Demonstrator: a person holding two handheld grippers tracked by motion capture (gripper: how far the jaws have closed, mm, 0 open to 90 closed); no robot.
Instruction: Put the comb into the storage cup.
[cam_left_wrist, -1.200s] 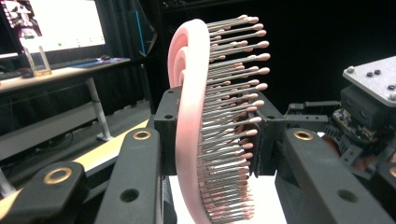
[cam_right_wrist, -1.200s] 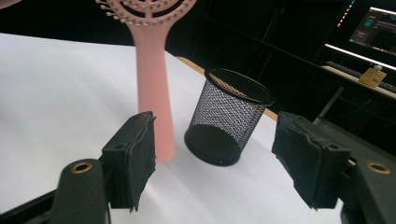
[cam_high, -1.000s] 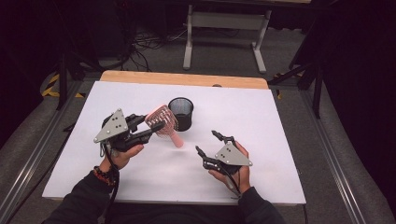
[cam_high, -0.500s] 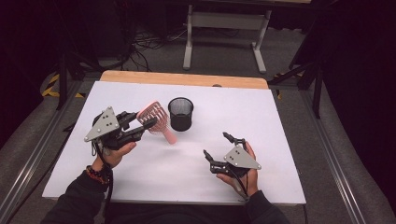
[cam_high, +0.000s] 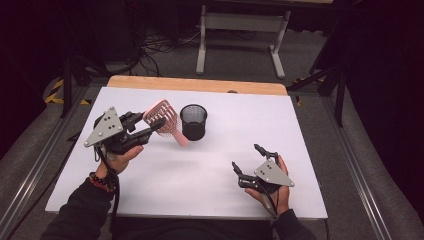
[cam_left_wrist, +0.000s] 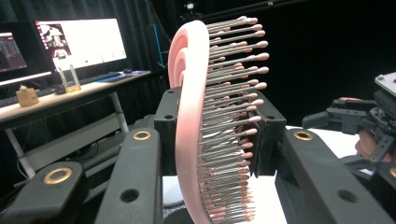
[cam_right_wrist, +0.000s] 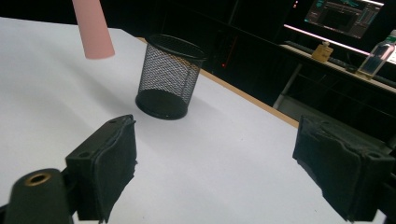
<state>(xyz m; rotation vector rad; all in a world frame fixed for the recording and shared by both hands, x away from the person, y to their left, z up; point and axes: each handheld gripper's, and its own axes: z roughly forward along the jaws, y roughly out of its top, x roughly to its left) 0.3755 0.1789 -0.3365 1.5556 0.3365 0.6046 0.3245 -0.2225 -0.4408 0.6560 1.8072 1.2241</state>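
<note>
Just left of centre in the high view, the left gripper (cam_high: 159, 125) holds a pink hairbrush (cam_high: 165, 120) lifted off the white desk (cam_high: 200, 170), its jaws pinching the brush head from both sides. The brush handle slants down and to the right, ending close beside the black mesh cup (cam_high: 193, 121), which stands upright on the desk at the middle of the frame, slightly above centre. In the left gripper view the hairbrush (cam_left_wrist: 205, 116) rises through the middle of the frame between the two black jaws, its curved pink back to the left and its rows of ball-tipped bristles pointing right. The right gripper (cam_high: 246, 160) sits at the lower right of the high view, well apart from both cup and brush, held low over the desk in the person's right hand (cam_high: 280, 187). Its jaws have just been opening and now stand spread wide with nothing between them. In the right gripper view those jaws frame bare desk, the mesh cup (cam_right_wrist: 169, 79) stands upright in the upper middle, and the pink handle tip (cam_right_wrist: 93, 30) hangs at the upper left, clear of the desk surface and to the left of the cup.
</note>
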